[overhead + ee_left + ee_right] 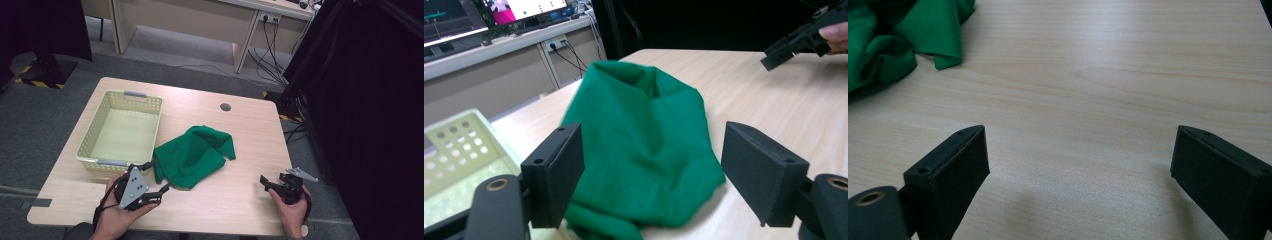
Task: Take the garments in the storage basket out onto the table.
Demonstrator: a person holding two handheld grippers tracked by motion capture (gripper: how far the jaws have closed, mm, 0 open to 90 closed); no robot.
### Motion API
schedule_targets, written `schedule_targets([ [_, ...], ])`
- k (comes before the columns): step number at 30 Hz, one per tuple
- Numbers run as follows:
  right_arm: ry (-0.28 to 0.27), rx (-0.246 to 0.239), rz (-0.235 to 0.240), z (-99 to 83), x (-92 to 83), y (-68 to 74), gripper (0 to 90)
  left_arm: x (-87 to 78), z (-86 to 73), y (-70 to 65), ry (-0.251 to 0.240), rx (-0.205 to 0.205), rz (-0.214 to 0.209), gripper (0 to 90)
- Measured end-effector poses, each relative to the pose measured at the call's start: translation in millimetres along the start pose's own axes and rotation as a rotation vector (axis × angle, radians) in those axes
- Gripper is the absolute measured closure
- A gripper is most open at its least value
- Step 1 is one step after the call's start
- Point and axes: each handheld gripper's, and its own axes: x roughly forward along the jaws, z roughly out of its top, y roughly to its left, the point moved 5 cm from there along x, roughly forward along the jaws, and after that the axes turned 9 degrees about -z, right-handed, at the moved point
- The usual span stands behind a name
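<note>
A crumpled green cloth [192, 155] lies in the middle of the light wooden table [240, 145]. My left gripper [157, 177] sits at the cloth's near left corner, its jaws open wide. In the left gripper view the cloth [644, 135] lies just ahead of and between the two jaws of the left gripper [659, 170], and the pads do not press on it. My right gripper [272, 181] rests low at the near right of the table, open, with only bare wood between its jaws [1078, 170]. A fold of the cloth [893, 35] shows at the upper left there.
A pale yellow perforated basket [95, 127] with nothing inside stands at the table's left, close to the cloth and the left hand. A round cable hole [225, 106] is near the far edge. A black curtain [365, 100] hangs to the right; desks and cables are behind.
</note>
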Motion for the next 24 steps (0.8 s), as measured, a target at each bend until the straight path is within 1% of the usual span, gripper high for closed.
schedule_targets([
  [3, 0.002, -0.004, 0.000, 0.0, 0.4, 0.2, 9.0, -2.2, -10.8, -3.2, 0.017, 0.001, -0.002, 24.9],
  [5, 0.001, -0.005, 0.000, 0.0, 0.2, 0.5, 9.0, -3.2, -15.5, -4.4, 0.022, -0.004, -0.004, 24.7],
  [8, 0.000, -0.004, 0.000, 0.1, 0.3, 0.1, 9.0, -2.6, -22.1, -6.7, 0.032, 0.003, -0.012, 24.7],
  [15, 0.000, -0.002, 0.001, 0.1, 0.3, 0.0, 9.0, 2.4, -28.6, -9.2, 0.031, 0.014, -0.019, 25.0],
  [19, 0.002, -0.002, 0.001, 0.1, 0.3, 0.3, 9.0, 4.8, -32.6, -12.7, 0.028, 0.014, -0.029, 25.1],
  [22, 0.002, -0.004, 0.002, 0.1, 0.4, 0.4, 9.0, 7.2, -35.9, -15.8, 0.035, 0.021, -0.039, 25.2],
  [24, 0.002, -0.004, 0.002, 0.0, 0.4, 0.6, 9.0, 9.1, -38.9, -16.5, 0.041, 0.017, -0.042, 25.2],
])
